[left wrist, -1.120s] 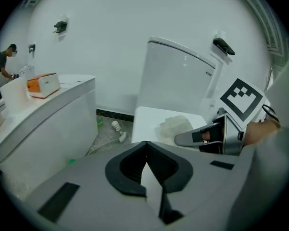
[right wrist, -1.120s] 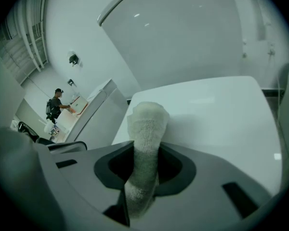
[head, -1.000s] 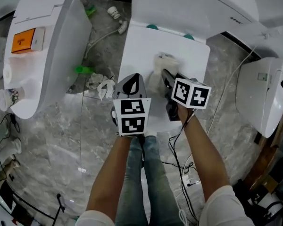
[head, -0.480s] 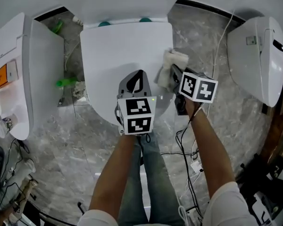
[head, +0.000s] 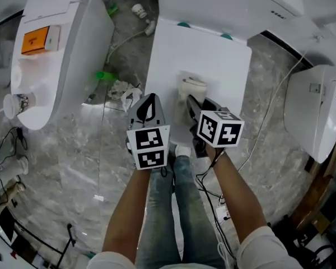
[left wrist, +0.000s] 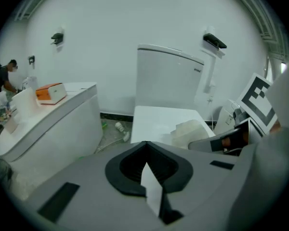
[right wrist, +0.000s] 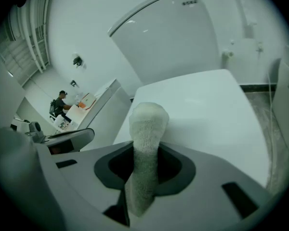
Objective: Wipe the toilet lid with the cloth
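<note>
Fingers of the right gripper are clamped on the cloth, which lies mid-way across the toilet lid toward its front edge, while the left gripper's 2 fingers sit pressed together, empty, at the lid's left edge.

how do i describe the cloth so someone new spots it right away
Find the closed toilet lid of the middle toilet, the flat white slab ahead of the person. Over its near half, the cloth is the fuzzy off-white wad pinched in the right gripper. Unlike the crumpled white scraps on the floor to the left, it is over the lid.
</note>
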